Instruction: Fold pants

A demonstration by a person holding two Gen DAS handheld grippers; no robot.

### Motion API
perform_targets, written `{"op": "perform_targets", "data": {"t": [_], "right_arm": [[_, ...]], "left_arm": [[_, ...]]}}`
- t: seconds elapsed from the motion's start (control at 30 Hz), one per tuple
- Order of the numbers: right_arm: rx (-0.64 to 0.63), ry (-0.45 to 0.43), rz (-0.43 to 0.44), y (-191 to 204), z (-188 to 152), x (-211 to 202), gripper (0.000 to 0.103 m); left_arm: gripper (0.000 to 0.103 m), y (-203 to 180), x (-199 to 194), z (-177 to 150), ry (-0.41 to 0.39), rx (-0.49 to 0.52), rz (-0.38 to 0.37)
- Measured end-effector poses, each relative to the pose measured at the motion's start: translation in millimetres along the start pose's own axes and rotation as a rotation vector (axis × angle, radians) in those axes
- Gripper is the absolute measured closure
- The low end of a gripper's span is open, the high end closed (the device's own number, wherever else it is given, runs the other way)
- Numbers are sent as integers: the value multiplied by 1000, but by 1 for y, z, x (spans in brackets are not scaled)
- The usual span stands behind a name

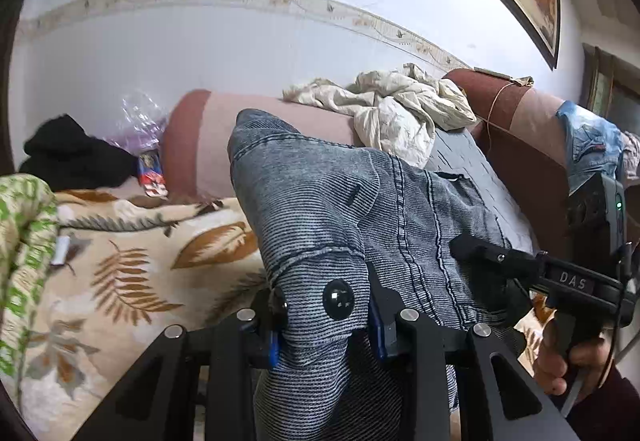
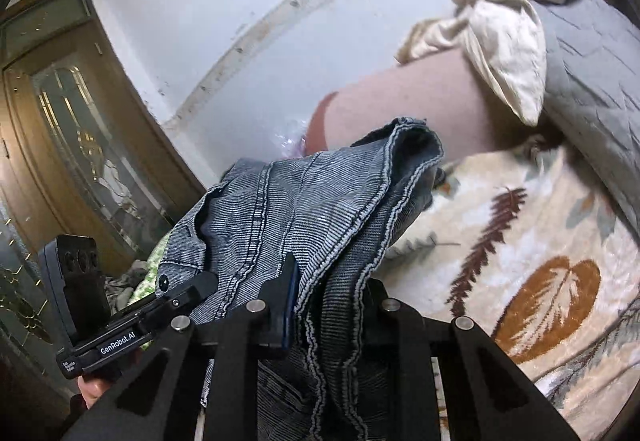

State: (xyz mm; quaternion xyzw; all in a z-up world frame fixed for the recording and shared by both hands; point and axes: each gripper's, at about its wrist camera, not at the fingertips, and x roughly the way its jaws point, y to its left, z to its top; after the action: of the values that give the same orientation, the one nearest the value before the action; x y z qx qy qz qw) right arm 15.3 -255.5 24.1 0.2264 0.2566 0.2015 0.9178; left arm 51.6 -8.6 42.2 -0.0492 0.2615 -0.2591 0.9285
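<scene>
Counting what you have in front of you: one pair of pants point(image 1: 320, 209), two grippers, one cream crumpled cloth point(image 1: 400, 109) on the sofa back, one black garment point(image 1: 68, 153) at the far left, and one leaf-patterned blanket point(image 1: 132, 265) spread over the seat.

Your pants are grey-blue ribbed denim with pale stitched seams, a dark round button point(image 1: 338, 299) near the waistband and a buttonhole slit higher up. They hang bunched in the air above the blanket — held up between your two tools, not lying flat.

Your left gripper point(image 1: 326, 325) is clamped on the waistband right at the button, its blue-padded fingers point(image 1: 378, 325) pressed narrow against a thick wad of cloth. Your right gripper point(image 2: 326, 305) is likewise closed on the pants point(image 2: 304, 209), pinching a folded edge with frayed light hems; one finger point(image 2: 289, 293) shows on the left of the fabric, the other is hidden behind it. From the left wrist view, the right gripper point(image 1: 476, 249) grips the denim just beside the fly seam.
</scene>
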Motion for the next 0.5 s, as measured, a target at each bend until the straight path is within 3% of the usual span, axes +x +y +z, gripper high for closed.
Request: {"op": "perform_targets", "data": {"t": [0.23,0.5], "right_arm": [[-25,15,30,13,-5,4,80],[-3,126,-26,-4,-29,29,80]], "left_arm": [[69,2,-16,-6,-5,7,45],[69,13,19,-38,119,-10,97]]}}
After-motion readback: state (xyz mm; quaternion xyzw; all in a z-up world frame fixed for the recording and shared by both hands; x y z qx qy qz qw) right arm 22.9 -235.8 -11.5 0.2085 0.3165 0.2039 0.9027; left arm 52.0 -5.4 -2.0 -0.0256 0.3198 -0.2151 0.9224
